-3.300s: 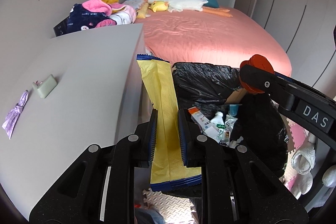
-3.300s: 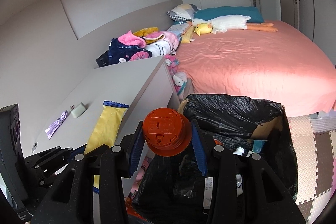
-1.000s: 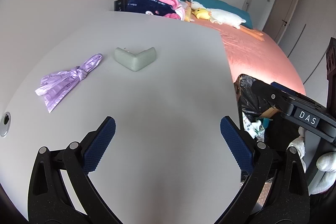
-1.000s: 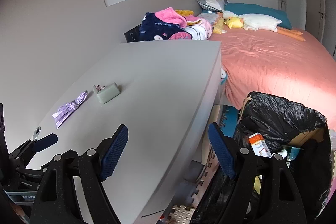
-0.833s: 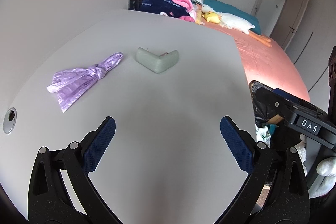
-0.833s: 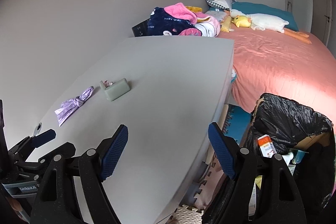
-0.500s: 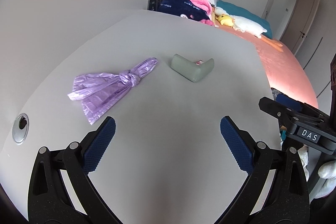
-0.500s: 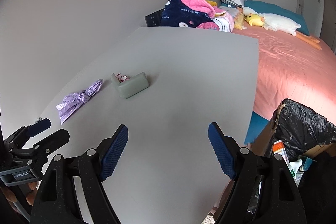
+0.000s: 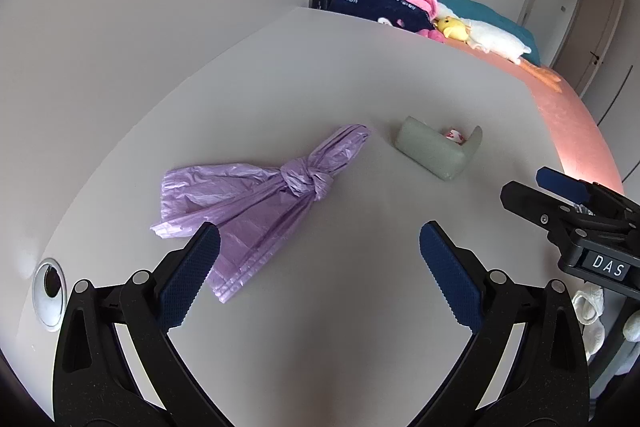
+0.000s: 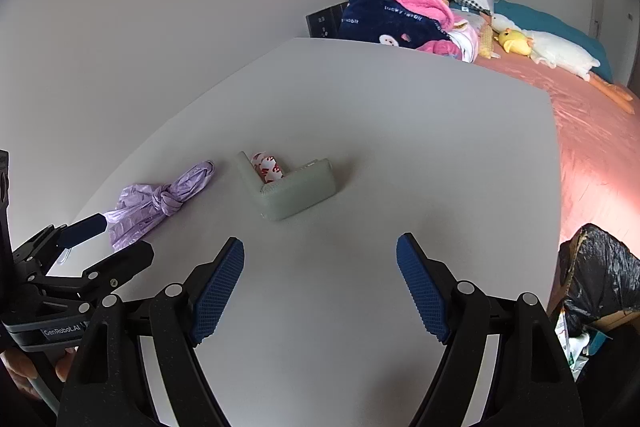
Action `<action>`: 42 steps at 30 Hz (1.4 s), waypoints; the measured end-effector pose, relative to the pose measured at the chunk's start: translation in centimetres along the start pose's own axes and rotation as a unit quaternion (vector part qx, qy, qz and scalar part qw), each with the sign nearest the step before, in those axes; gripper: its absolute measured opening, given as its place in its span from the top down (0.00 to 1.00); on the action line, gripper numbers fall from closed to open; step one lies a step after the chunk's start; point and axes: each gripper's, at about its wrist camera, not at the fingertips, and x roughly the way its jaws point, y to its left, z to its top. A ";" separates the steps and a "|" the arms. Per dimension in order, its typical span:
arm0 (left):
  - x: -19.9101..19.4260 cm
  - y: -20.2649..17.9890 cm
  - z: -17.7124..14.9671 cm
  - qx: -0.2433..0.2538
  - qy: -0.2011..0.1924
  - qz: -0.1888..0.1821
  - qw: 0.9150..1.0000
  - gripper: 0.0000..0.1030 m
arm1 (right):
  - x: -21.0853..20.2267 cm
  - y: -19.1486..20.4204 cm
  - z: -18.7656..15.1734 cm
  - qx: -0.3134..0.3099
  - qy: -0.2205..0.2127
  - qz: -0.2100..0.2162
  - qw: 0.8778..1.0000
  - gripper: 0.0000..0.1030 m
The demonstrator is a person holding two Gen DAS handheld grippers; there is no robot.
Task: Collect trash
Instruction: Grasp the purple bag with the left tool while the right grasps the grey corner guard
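A knotted purple plastic bag lies on the white desk, just ahead of my open, empty left gripper; it also shows in the right wrist view. A grey-green L-shaped corner guard with a red-and-white adhesive strip lies to the bag's right, and shows in the right wrist view. My right gripper is open and empty, a short way in front of the guard. The black-lined trash bin stands beyond the desk's right edge.
A round cable hole sits at the desk's left. A pink bed with a clothes pile and plush toys lies behind. The wall runs along the desk's left side.
Both grippers, earlier shut on a yellow wrapper and an orange cap over the bin, are now open and empty. They have moved forward over the desk toward the bag and guard.
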 end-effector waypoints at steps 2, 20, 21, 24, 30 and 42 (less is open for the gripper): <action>0.6 0.3 0.3 0.001 0.003 0.002 1.000 0.06 | 0.7 0.4 0.4 -0.005 0.003 0.000 1.000 0.23; 4.3 2.1 1.9 -0.013 0.035 0.003 0.999 0.13 | 6.3 2.4 3.1 -0.022 0.020 0.000 1.000 0.23; 4.3 2.1 1.9 -0.012 0.035 0.006 0.999 0.14 | 6.5 2.5 3.2 -0.024 0.020 -0.001 1.000 0.23; 4.3 2.4 1.9 -0.013 0.033 0.008 0.999 0.20 | 6.8 2.6 3.5 -0.028 0.020 -0.002 0.999 0.25; 4.1 2.6 1.6 -0.011 0.026 0.022 0.999 0.31 | 6.7 2.4 3.4 -0.032 0.014 -0.005 0.999 0.30; 3.5 4.7 1.5 -0.064 0.002 0.021 0.998 0.86 | 4.5 0.9 3.6 -0.016 -0.008 -0.009 1.000 0.32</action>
